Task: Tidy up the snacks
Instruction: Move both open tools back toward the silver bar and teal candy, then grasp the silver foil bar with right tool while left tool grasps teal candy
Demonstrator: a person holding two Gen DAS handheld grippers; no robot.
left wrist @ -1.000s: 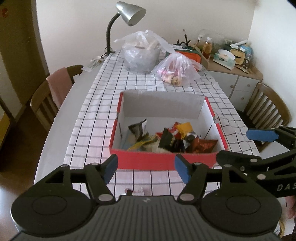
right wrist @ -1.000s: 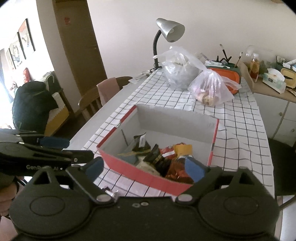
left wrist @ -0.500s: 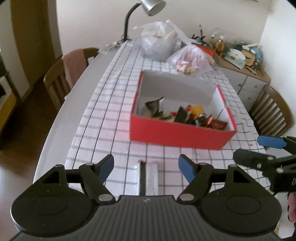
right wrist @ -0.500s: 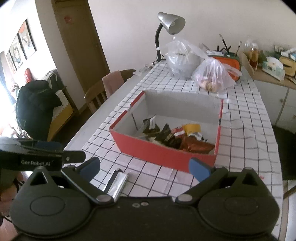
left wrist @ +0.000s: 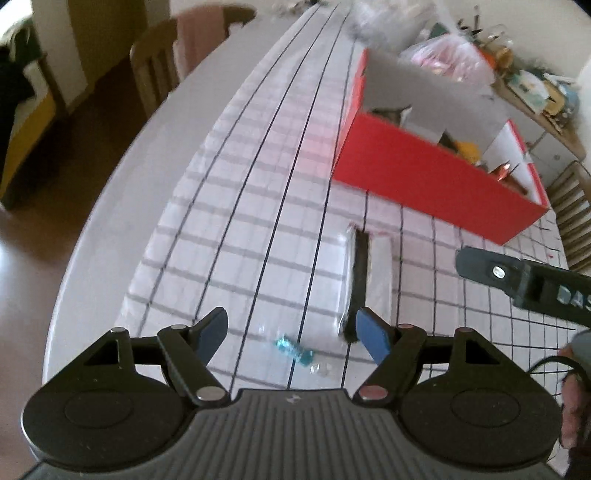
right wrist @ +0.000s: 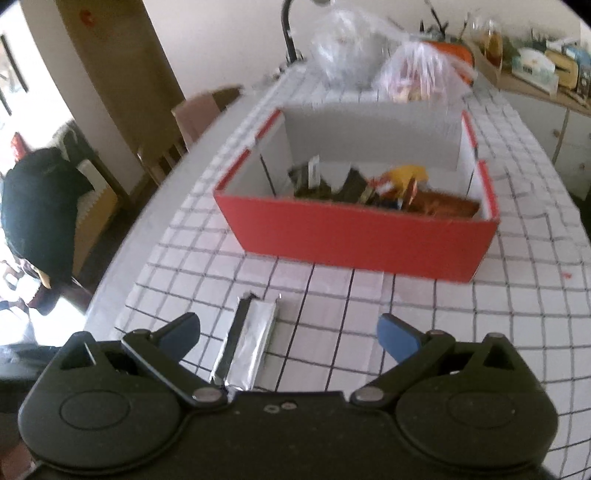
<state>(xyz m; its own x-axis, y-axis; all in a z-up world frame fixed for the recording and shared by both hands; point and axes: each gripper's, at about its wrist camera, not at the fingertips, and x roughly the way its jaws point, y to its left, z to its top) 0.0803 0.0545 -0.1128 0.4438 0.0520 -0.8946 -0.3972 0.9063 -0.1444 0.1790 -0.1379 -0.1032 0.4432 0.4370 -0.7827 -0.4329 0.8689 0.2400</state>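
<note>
Covering table, checked cloth (right wrist: 480, 314); red box (right wrist: 354, 240) on it, full of snack packs (right wrist: 388, 188). Lying on cloth just before box: silver wrapped bar (left wrist: 369, 273), small blue candy (left wrist: 293, 349). Left gripper (left wrist: 291, 332), right gripper (right wrist: 288, 332): both spread wide, holding nothing.

Far plastic bags (left wrist: 436, 48) motion-blurred, lamp (right wrist: 291, 27) cropped (head unseen), box contents (right wrist: 388, 188) indistinct

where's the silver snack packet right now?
The silver packet lies flat on the checked cloth, outside and in front of the red box. In the right wrist view it is low and left of centre; nothing grips it.
</note>
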